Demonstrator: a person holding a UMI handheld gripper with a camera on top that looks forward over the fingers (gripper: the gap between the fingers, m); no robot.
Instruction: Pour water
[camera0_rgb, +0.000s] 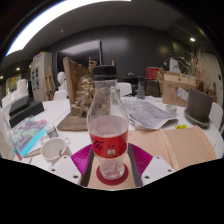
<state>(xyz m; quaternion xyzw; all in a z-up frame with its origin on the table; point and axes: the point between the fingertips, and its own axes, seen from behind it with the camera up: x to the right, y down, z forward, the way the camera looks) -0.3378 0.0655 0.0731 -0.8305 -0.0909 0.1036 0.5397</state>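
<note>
A clear plastic bottle (108, 135) with a dark cap and a red label stands upright on a red round coaster (111, 177), which lies on a tan board (170, 150). It holds a little water at the bottom. My gripper (109, 160) has the bottle between its fingers. The magenta pads (82, 157) meet the bottle's sides at label height with no gap showing. A white cup (53, 148) stands on the table just left of the left finger.
The white table (150, 110) carries papers, a cardboard model (78, 100) behind the bottle and a blue-patterned packet (28, 133) at the left. Boxes and a dark bin (199, 104) stand at the far right. Shelves and clutter line the back wall.
</note>
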